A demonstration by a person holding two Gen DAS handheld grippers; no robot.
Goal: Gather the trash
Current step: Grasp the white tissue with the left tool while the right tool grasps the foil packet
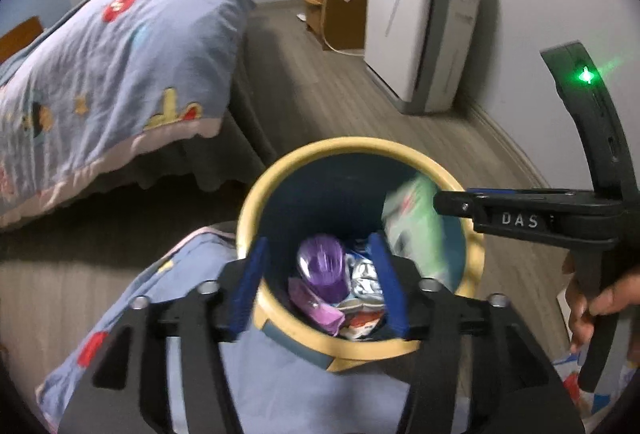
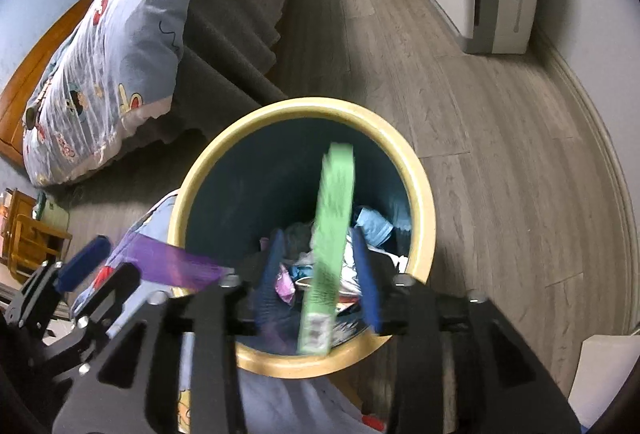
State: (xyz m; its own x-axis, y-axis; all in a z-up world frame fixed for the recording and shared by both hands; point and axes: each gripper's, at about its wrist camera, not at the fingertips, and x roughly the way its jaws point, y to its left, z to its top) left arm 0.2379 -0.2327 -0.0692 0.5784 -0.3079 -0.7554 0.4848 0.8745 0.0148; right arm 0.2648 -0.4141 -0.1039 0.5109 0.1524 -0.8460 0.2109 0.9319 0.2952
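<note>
Below, both cameras look down into one round waste bin with a yellow rim and dark blue inside (image 1: 362,147) (image 2: 422,193), which stands on the grey wood-look floor (image 1: 332,101) (image 2: 460,81) beside a bed under a pale blue cartoon-print quilt (image 1: 116,65) (image 2: 120,45). The left gripper (image 1: 320,286) hangs over the bin with its blue-padded jaws apart and nothing pressed between them; under it, on the heap of wrappers at the bottom, lies one purple plastic bottle (image 1: 322,266), its long axis running away from the camera. In the right wrist view that bottle shows as a blurred purple streak (image 2: 176,266) just off the left gripper's fingers (image 2: 86,262). The right gripper (image 2: 320,270) (image 1: 442,203) also has its jaws standing apart, and one flat green packet (image 2: 334,230) (image 1: 414,226) is between them without either pad pressing on it. The packet is motion-blurred, edge-on to the right camera, its long axis pointing down into the bin. A person's hand (image 1: 596,302) grips the right gripper's handle. One white appliance (image 1: 420,25) stands against the wall.
</note>
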